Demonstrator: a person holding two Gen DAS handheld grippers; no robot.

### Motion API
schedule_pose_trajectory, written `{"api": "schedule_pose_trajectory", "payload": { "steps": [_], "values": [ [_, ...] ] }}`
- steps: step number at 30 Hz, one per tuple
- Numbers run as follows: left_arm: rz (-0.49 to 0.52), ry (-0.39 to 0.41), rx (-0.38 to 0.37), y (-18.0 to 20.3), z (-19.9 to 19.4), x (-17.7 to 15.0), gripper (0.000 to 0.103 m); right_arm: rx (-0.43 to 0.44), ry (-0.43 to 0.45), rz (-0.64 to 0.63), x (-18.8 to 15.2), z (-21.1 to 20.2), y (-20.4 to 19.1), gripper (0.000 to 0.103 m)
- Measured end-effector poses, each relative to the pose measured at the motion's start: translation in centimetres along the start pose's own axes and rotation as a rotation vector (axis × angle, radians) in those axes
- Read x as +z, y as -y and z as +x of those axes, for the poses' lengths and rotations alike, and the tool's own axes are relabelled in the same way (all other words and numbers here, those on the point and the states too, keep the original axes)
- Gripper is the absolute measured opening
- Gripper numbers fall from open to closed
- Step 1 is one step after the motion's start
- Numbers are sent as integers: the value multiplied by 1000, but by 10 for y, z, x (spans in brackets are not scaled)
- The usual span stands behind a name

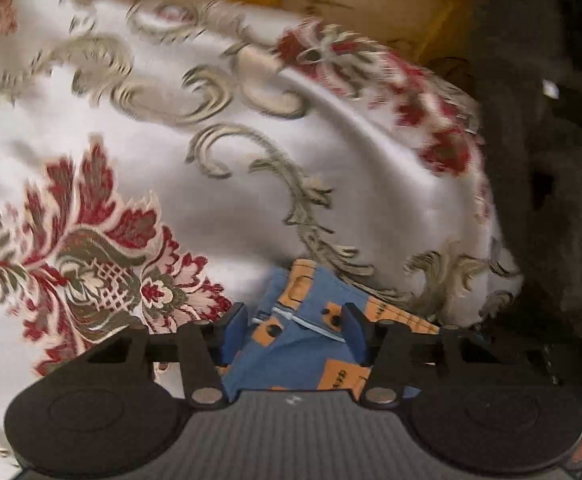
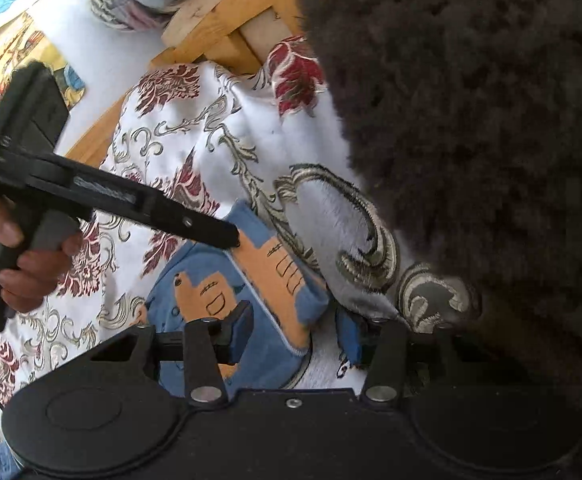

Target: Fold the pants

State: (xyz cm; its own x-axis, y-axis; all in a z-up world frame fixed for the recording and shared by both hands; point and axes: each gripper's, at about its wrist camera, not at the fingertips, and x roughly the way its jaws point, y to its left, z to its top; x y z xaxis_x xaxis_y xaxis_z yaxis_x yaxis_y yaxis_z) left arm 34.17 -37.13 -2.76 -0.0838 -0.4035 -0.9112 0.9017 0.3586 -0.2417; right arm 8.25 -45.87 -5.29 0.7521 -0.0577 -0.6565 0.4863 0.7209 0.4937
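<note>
Small blue pants with orange patches lie bunched on a white blanket with a red and grey floral pattern. My left gripper is open, its blue pads on either side of the pants' waist area and a pale drawstring. Seen from the right wrist, the left gripper comes in from the left with its tips touching the top of the pants. My right gripper is open low over the pants' near edge, the left finger over the cloth and the right finger beside a blanket fold.
A dark brown fluffy fabric fills the right side and overlaps the blanket edge. A wooden frame and a colourful printed mat lie beyond the blanket. A hand holds the left gripper's handle.
</note>
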Motion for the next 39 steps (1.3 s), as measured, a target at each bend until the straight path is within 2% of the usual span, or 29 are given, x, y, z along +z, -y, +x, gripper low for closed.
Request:
{"api": "schedule_pose_trajectory", "payload": {
  "steps": [1,3,5,7,9,13,17,21,26,29,32,33,35,36,37,38,39],
  "values": [
    [-29,1,-14,-5,3,1,48,-7,2,2,0,1,1,34],
    [-87,13,-43,-14,5,1,41,-21,9,20,1,2,5,24],
    [-115,25,-41,-17,4,0,33,-21,10,30,1,2,7,20],
    [-103,49,-42,-11,0,-2,23,-19,11,28,2,0,7,13],
    [-45,85,-33,0,-9,-5,16,-16,19,21,2,-2,6,10],
    [14,192,-23,21,-34,-11,15,-31,90,-62,1,-15,-6,9],
    [57,278,-24,34,-54,-11,15,-71,215,-205,-4,-34,-24,9],
    [72,283,-11,35,-48,3,15,-120,263,-288,-6,-36,-32,9],
    [94,227,34,28,-12,9,16,-175,197,-306,-2,-17,-24,10],
    [76,212,40,24,-2,11,21,-202,177,-354,-1,-6,-27,12],
    [62,224,51,27,-14,11,23,-201,179,-373,-2,-6,-29,18],
    [57,243,65,29,-22,9,28,-195,181,-373,-2,-5,-30,22],
    [29,281,83,31,-46,-3,50,-187,192,-379,-5,-10,-31,30],
    [11,308,94,33,-61,-14,66,-178,198,-389,-6,-11,-33,39],
    [-5,341,107,36,-74,-27,74,-167,202,-398,-7,-14,-35,51],
    [-23,370,125,39,-89,-46,77,-156,206,-409,-9,-16,-37,57],
    [-38,383,139,41,-100,-61,81,-146,210,-423,-14,-19,-39,67]
  ]
}}
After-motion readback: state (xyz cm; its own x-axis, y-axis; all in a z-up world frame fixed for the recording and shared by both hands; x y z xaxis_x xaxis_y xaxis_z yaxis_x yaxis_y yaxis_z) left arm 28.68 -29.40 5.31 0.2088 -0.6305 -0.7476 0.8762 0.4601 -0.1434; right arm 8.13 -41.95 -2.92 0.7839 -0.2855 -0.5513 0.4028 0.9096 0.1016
